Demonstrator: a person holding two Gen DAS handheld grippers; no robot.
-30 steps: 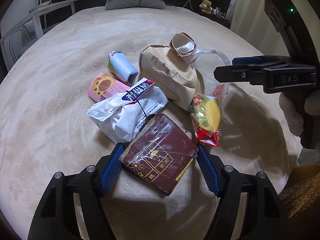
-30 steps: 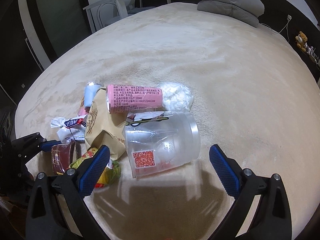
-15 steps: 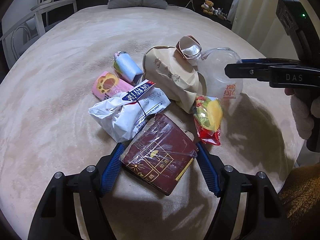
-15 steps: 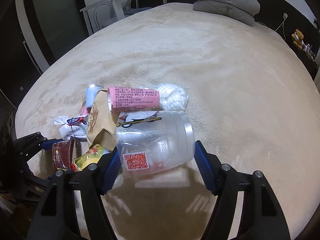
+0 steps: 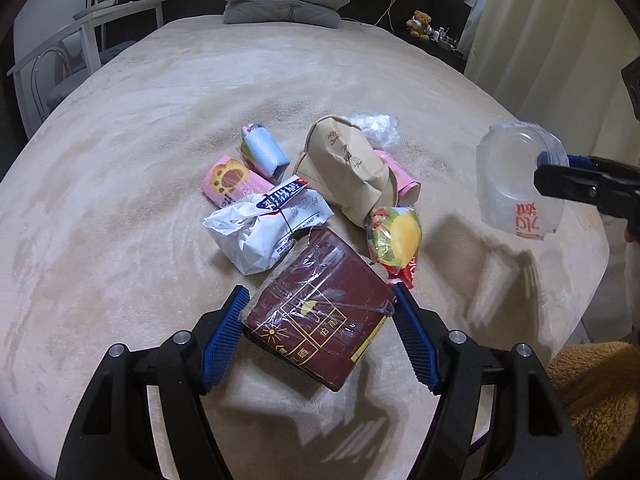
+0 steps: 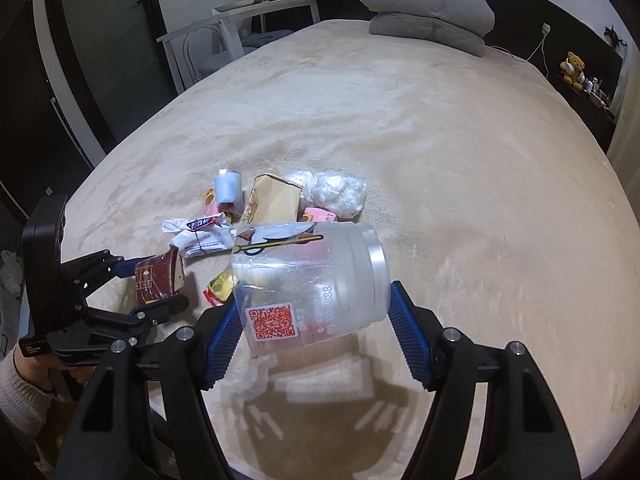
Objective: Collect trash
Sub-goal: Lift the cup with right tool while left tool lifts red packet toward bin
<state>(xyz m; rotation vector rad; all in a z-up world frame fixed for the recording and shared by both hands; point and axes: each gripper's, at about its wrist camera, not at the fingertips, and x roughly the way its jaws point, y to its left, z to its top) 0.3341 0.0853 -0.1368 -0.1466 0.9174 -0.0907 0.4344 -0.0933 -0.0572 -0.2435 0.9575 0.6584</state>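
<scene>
A beige plush bed (image 5: 160,128) carries a near-centre litter cluster: brown paper bag (image 5: 344,168), white wrapper (image 5: 260,228), pink packets (image 5: 228,178), clear plastic bag (image 6: 336,194); folded grey quilt (image 5: 286,0) lies far.

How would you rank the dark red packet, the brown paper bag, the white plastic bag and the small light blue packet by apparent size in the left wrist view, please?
1. dark red packet, though it is nearest the camera
2. brown paper bag and white plastic bag, too alike to rank
3. light blue packet

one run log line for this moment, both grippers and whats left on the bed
left gripper: shut on maroon box | right gripper: shut on clear plastic jar, lifted | bed: wrappers, brown paper bag remain
</scene>
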